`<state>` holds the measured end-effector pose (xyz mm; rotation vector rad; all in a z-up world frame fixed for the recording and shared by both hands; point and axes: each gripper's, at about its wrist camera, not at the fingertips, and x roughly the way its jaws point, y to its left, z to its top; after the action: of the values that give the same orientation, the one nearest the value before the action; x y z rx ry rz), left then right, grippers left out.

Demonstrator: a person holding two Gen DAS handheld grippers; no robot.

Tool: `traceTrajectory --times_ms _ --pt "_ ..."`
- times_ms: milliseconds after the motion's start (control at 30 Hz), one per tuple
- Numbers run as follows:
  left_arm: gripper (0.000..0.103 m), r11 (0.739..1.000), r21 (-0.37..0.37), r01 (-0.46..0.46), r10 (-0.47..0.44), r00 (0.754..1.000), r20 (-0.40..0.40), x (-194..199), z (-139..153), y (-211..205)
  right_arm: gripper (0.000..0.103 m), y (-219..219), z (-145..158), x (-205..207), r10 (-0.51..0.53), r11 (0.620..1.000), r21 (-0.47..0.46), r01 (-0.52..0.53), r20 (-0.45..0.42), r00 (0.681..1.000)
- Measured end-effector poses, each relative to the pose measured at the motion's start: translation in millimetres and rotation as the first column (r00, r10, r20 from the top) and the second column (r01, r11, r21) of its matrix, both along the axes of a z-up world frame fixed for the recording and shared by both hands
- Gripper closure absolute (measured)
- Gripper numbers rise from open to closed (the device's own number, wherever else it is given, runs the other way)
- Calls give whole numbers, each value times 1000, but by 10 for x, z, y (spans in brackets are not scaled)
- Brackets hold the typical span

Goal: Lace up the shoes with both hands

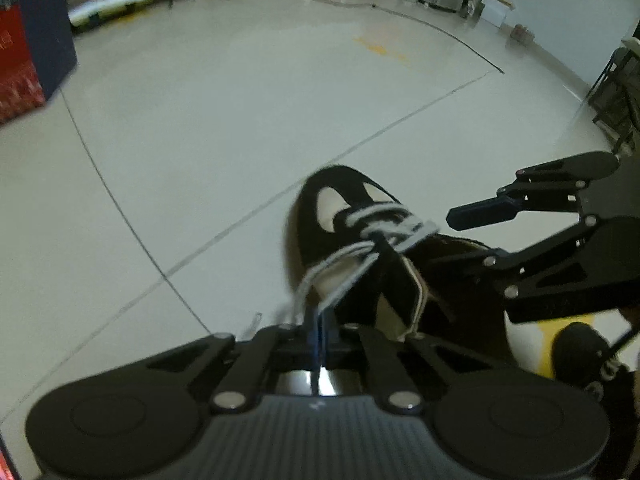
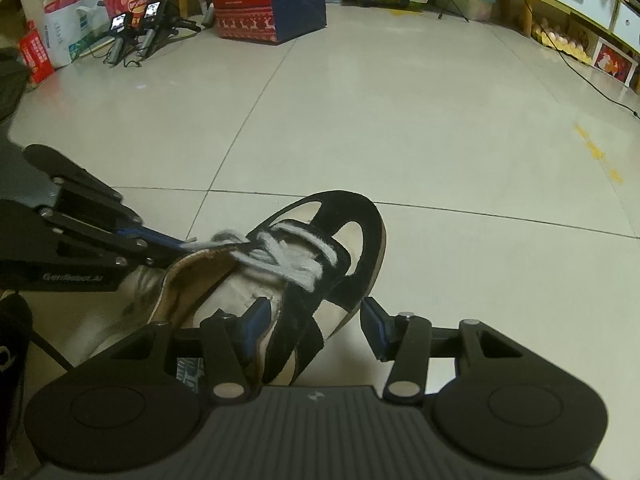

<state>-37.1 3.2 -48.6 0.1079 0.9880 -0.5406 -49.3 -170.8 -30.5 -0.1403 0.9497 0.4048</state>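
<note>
Left gripper (image 1: pixel 318 334) fingers clamped on the grey lace (image 1: pixel 340 268) right at the cam; right gripper (image 2: pixel 312 330) spread wide, straddling the shoe (image 2: pixel 280 280) on the floor (image 2: pixel 400 120). Lace looks fuzzy w/ few rows crossed, so imo a hard tug could pull it out of an eyelet or drag the shoe.

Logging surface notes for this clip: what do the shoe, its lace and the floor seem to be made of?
Shoe: matte black straps, likely suede, over cream panels, perhaps leather.
Lace: white, fuzzy, probably woven cotton; one end pinched in the left tool.
Floor: glossy pale tile with grout lines.
</note>
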Motion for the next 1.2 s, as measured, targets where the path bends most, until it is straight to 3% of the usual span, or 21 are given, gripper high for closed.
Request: traceTrajectory --times_ms 200,433,533,600,833,1200 --pt "101 998 3 -57 57 998 8 -151 -6 85 51 -28 2 -14 -7 1000 -25 8 20 1000" --pt "100 994 -84 -68 57 991 -120 -146 -76 103 51 -100 17 -4 -17 1000 -2 17 7 1000" --pt "89 985 -136 -107 83 982 -172 -130 -74 228 51 -109 40 -17 -9 1000 14 9 4 1000" --pt "71 979 -146 -142 115 977 -180 -115 -61 330 51 -95 64 -41 10 1000 13 -10 16 1000" --pt "69 948 -164 -271 240 952 -190 -1 -19 665 51 -87 127 -33 13 1000 19 -14 28 1000" --pt "70 984 -71 -161 148 976 -158 253 -238 355 51 -66 135 -8 13 1000 14 -13 29 1000"
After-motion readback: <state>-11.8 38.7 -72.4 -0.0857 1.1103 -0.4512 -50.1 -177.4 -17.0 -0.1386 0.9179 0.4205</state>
